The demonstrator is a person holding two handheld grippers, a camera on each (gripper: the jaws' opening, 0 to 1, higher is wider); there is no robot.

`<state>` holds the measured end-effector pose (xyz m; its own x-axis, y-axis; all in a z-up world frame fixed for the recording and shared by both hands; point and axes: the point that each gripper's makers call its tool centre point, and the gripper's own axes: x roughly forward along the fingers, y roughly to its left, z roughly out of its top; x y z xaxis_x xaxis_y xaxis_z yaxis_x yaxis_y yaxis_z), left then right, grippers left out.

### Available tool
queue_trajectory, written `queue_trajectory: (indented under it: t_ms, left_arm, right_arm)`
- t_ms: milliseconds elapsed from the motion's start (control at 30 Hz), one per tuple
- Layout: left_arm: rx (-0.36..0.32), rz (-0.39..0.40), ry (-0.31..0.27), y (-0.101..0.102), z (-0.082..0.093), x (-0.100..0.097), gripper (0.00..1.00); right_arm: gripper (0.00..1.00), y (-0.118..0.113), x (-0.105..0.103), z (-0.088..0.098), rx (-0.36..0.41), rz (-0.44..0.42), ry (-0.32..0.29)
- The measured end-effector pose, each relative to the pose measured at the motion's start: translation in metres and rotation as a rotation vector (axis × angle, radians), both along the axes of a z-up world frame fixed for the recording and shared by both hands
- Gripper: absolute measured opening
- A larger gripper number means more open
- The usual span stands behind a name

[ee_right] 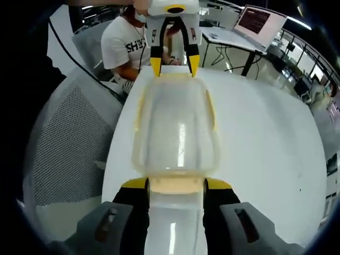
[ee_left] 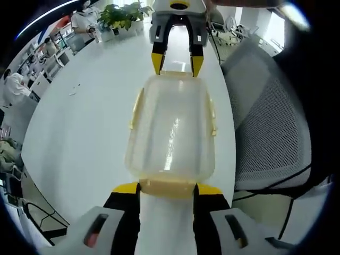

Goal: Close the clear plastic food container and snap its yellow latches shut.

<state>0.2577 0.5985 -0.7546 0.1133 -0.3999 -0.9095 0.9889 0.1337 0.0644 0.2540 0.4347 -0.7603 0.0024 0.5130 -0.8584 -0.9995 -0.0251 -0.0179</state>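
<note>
Clear rectangular plastic food container (ee_left: 171, 133) with its lid on, resting on a glossy white tabletop (ee_left: 79, 133) in the left gripper view, long axis running away from the camera. Pale yellow side latches (ee_left: 136, 109) visible along both long edges; cannot tell whether snapped down or loose. Left gripper (ee_left: 167, 188) at the bottom, black jaws with yellow tips spread apart on either side of the container's near end latch, tips just beside or touching the near corners. Right gripper (ee_left: 177, 64) entering from the top, white body, yellow-tipped jaws apart at the container's far end, tips at the far edge. Grey mesh office chair (ee_left: 268, 133) just beside the table on the right. Green potted plant (ee_left: 125, 16) far back at the table's end, with desks and people well beyond on the left.

Right gripper view: same container (ee_right: 176, 133) seen from the opposite end, lying on the white tabletop (ee_right: 265, 133). Right gripper (ee_right: 176, 186) at the bottom, jaws apart, yellow tips flanking the near end of the container. Left gripper (ee_right: 174, 66) at the top, jaws apart at the far end. Grey mesh chair (ee_right: 69, 154) on the left. Person in a white printed T-shirt (ee_right: 122, 48) seated behind the table, open laptop (ee_right: 257, 24) on a desk further back.
</note>
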Motion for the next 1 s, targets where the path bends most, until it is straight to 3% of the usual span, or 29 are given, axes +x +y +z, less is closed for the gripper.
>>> queue_trajectory:
  t_ms: [1000]
  left_arm:
    - [-0.018, -0.021, -0.022, -0.055, -0.004, 0.007, 0.33]
  right_arm:
    - [0.36, -0.054, 0.002, -0.005, -0.031, -0.04, -0.011]
